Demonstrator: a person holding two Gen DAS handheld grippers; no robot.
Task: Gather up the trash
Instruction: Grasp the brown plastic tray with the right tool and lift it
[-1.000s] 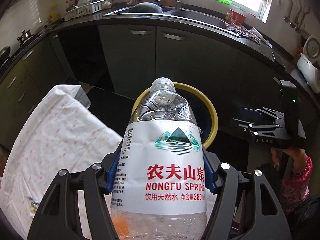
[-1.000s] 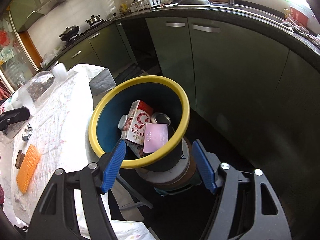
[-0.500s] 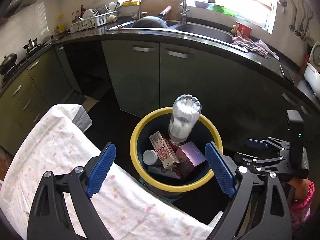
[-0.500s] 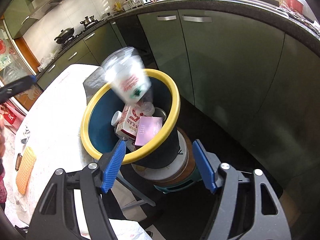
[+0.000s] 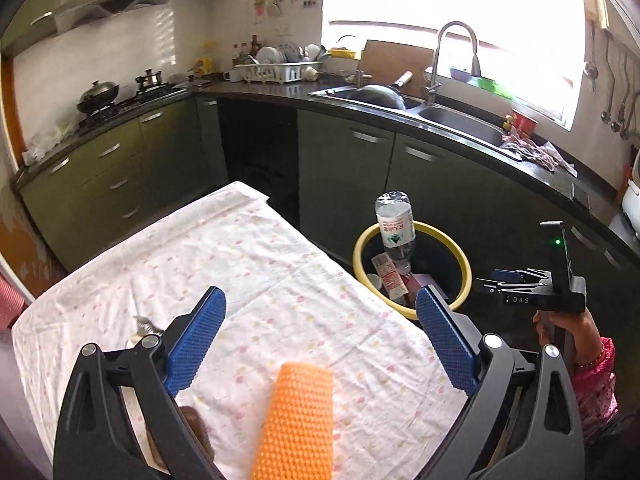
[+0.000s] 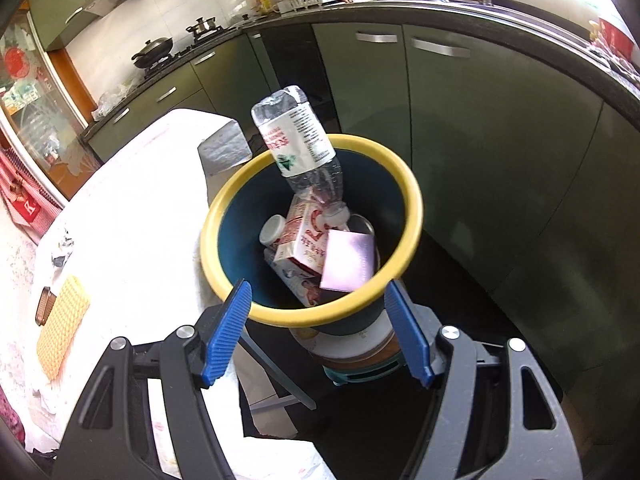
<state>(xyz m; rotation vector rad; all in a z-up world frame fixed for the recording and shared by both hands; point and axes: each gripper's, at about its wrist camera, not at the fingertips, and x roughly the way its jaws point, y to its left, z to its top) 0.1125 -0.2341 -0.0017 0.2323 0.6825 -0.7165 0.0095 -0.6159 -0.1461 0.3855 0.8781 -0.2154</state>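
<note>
A yellow-rimmed bin (image 5: 464, 268) (image 6: 416, 208) stands beside the table. A clear water bottle (image 5: 395, 228) (image 6: 300, 144) stands neck-down in it, on a milk carton (image 6: 304, 240), a pink box (image 6: 348, 260) and other trash. My left gripper (image 5: 320, 344) is open and empty above the cloth-covered table (image 5: 240, 256), over an orange sponge (image 5: 300, 420). My right gripper (image 6: 320, 332) is open and empty, just in front of the bin's rim. The right gripper also shows in the left wrist view (image 5: 496, 280).
Crumpled foil (image 5: 144, 326) (image 6: 62, 248) and a brown piece (image 6: 42, 306) lie on the table by the sponge (image 6: 62, 328). Green cabinets (image 5: 440, 184) and a dark counter with a sink (image 5: 460, 116) run behind the bin.
My left gripper opened and let go of the water bottle, which dropped neck-down into the bin. The left gripper then pulled back over the table to the sponge. The right gripper stayed put.
</note>
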